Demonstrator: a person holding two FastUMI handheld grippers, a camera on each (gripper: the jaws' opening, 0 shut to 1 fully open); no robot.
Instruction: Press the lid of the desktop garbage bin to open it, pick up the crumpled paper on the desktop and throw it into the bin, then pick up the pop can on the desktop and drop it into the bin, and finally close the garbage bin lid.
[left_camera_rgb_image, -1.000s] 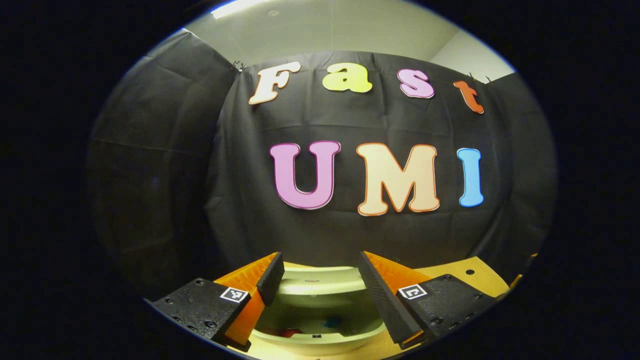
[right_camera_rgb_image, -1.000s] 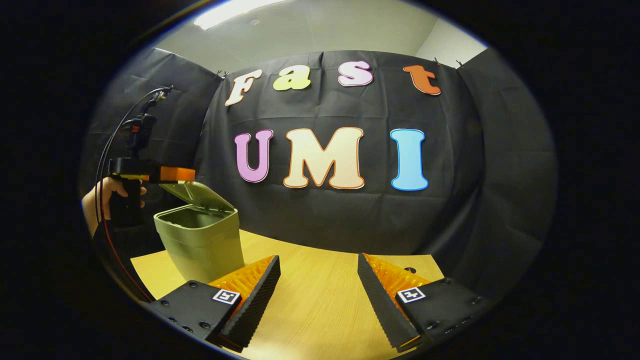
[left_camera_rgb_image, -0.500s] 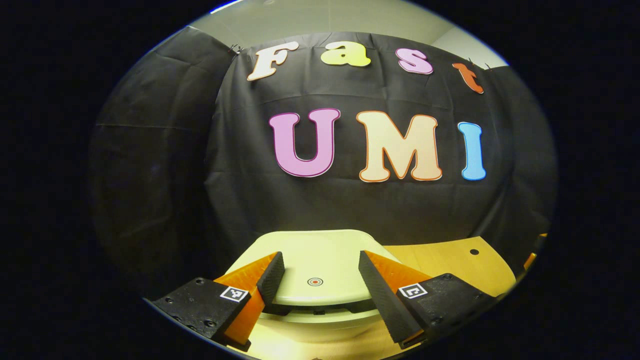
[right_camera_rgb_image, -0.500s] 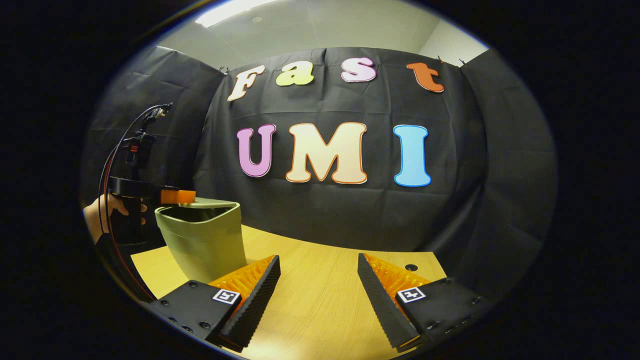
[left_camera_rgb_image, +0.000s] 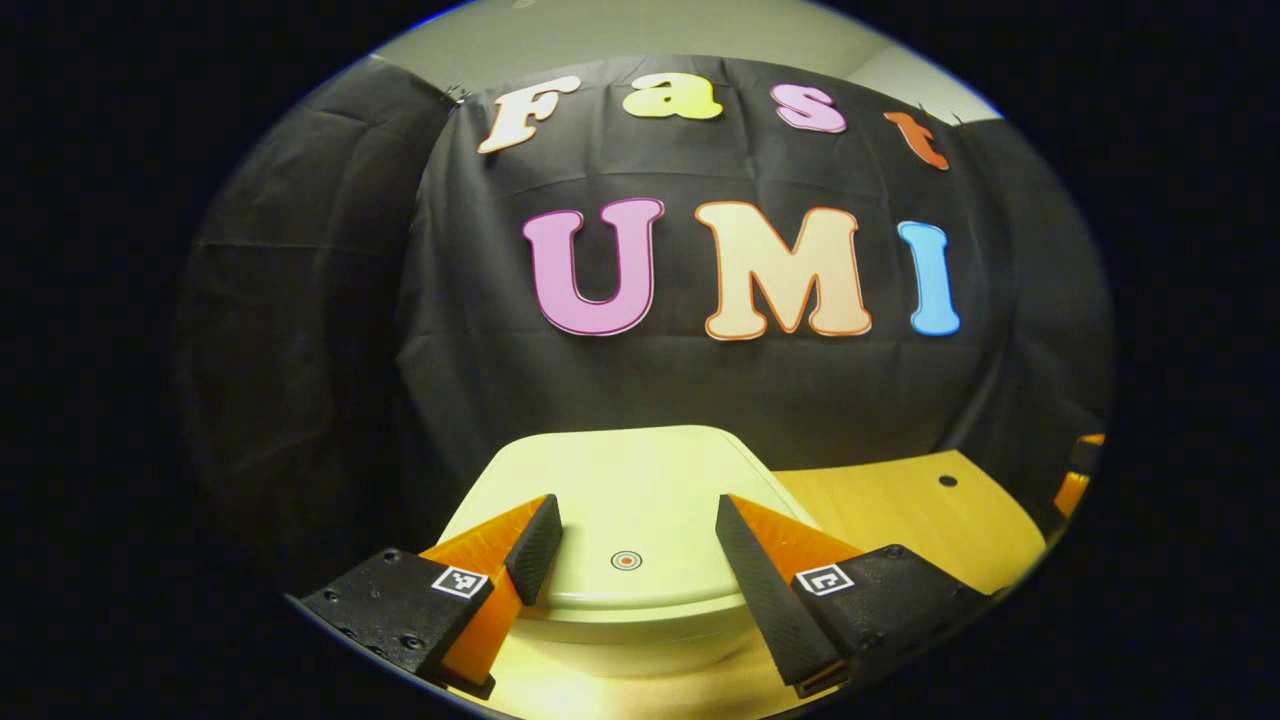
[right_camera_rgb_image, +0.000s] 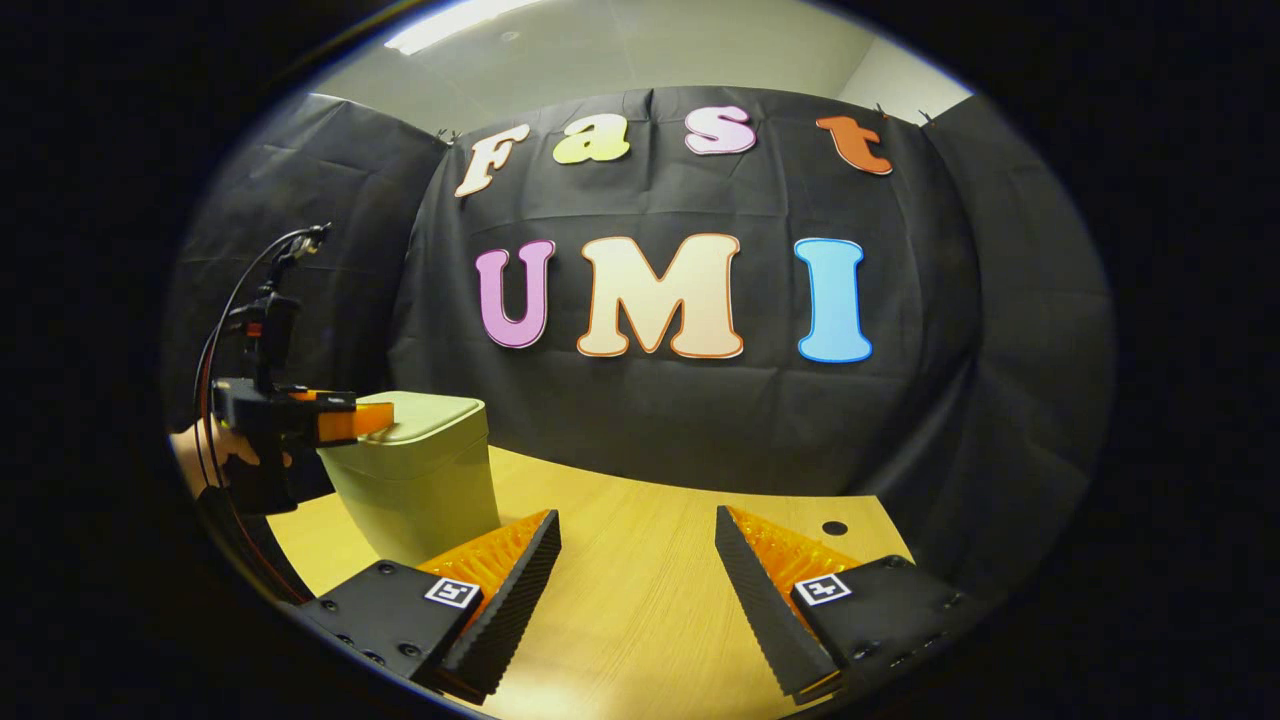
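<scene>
Bin lid (left_camera_rgb_image: 620, 490) is down flat on the green bin (right_camera_rgb_image: 420, 490), which stands on the desk (right_camera_rgb_image: 640, 580) near the back wall. Left gripper (left_camera_rgb_image: 628, 545) sits over the lid, fingers spread, gripping nothing. Right gripper (right_camera_rgb_image: 637, 570) is well apart over bare desk, also spread and empty.

Booth wall (right_camera_rgb_image: 700, 440): black cloth, creased, hung in panels across the back and both sides, clipped at the top corners. Above it a pale ceiling (right_camera_rgb_image: 640, 50) with a bright strip light (right_camera_rgb_image: 450, 22) at upper left. Bench (right_camera_rgb_image: 640, 600): light wood-grain top, running up to the cloth at the rear, with one small dark round hole (right_camera_rgb_image: 834, 527) near its far right corner.
</scene>
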